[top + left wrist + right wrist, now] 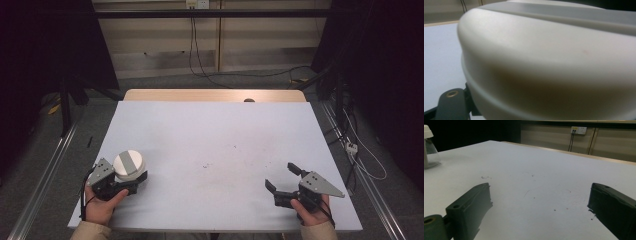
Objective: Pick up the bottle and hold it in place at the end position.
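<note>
The left tongs [131, 181] were clamped on a white jar [129, 165]. The right tongs [281, 177] stood open over bare table [215, 130], nothing between them and the jar far to their left.

White-covered table [215, 135] with wooden far edge on grey floor [165, 80]; beige panelled wall [260, 40] behind, wall socket [196, 4] with black cables [200, 60], dark curtains [50, 45] flanking.
</note>
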`<control>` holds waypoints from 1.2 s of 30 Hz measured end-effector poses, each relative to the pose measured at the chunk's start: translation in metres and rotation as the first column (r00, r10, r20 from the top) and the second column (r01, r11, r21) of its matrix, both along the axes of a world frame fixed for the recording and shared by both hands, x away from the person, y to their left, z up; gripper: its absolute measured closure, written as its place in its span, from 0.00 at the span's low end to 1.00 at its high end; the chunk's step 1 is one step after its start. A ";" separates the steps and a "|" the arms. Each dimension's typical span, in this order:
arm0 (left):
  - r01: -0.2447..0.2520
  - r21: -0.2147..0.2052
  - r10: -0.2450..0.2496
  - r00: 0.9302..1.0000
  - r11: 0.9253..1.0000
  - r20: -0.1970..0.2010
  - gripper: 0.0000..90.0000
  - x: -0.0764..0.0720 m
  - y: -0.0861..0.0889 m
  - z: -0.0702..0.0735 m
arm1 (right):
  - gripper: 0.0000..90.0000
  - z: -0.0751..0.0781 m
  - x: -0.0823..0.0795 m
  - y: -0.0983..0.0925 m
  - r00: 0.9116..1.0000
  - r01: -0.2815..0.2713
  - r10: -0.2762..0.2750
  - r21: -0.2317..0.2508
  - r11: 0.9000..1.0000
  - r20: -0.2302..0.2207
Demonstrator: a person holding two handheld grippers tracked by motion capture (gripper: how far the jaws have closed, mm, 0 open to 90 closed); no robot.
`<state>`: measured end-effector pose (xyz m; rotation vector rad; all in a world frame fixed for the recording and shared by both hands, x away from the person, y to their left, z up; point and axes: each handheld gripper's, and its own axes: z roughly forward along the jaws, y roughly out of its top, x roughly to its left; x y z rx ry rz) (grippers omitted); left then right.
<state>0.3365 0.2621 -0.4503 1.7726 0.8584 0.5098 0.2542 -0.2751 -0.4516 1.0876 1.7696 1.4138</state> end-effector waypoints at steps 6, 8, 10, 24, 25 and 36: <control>-0.003 -0.016 0.003 1.000 1.000 0.026 0.20 -0.002 -0.001 0.006 | 0.04 0.001 0.000 0.000 1.000 -0.002 0.002 -0.001 1.000 0.005; 0.000 -0.033 0.001 1.000 0.999 0.030 0.20 -0.001 -0.004 0.008 | 0.04 0.001 0.000 0.001 1.000 -0.001 0.001 -0.002 1.000 0.006; -0.003 -0.044 0.005 1.000 0.999 0.031 0.20 0.000 -0.009 0.010 | 0.04 0.001 0.000 0.001 1.000 -0.002 0.001 0.000 1.000 0.004; 0.036 -0.048 -0.033 0.997 0.998 0.063 0.20 0.017 -0.048 0.017 | 0.04 0.001 0.000 0.001 1.000 -0.012 0.012 0.003 1.000 0.011; 0.038 -0.048 -0.035 0.997 0.998 0.067 0.20 0.018 -0.050 0.018 | 0.04 0.001 0.000 0.002 1.000 -0.012 0.012 0.003 1.000 0.012; 0.066 -0.061 -0.061 0.995 0.996 0.079 0.20 0.027 -0.072 0.020 | 0.04 0.001 0.001 0.003 1.000 -0.019 0.019 0.000 1.000 0.012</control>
